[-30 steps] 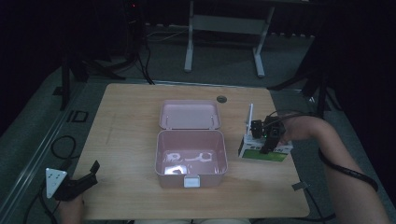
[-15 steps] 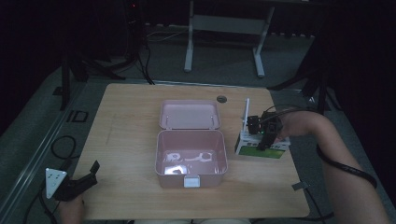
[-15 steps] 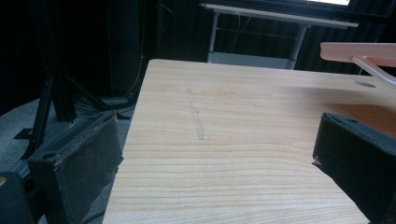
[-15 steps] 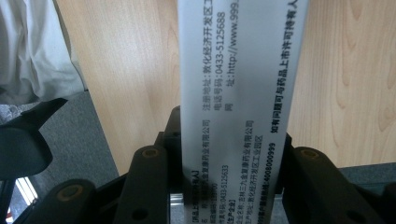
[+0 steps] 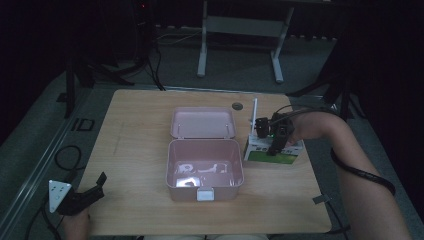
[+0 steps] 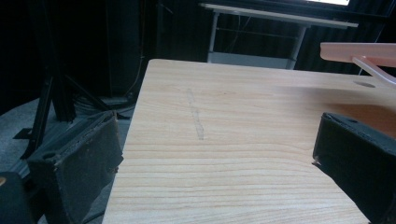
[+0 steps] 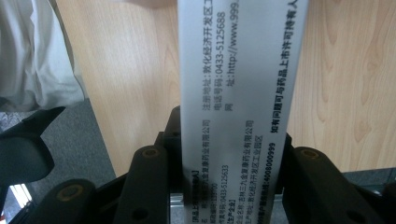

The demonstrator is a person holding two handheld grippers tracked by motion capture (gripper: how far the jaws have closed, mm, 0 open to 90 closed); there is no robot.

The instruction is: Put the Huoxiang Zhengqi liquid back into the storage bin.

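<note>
Right tool (image 5: 276, 142) is clamped on a white and green box (image 5: 274, 151), its black jaws pressing both sides of the printed white face seen in the right gripper view (image 7: 243, 93). Seen from above, that box sits at about three o'clock from the open pink case (image 5: 204, 170), just beside its right wall, on the tabletop (image 5: 135, 140). Left tool (image 5: 82, 197) hangs at the tabletop's seven o'clock corner, jaws apart with nothing between them, well away from the case.
</note>
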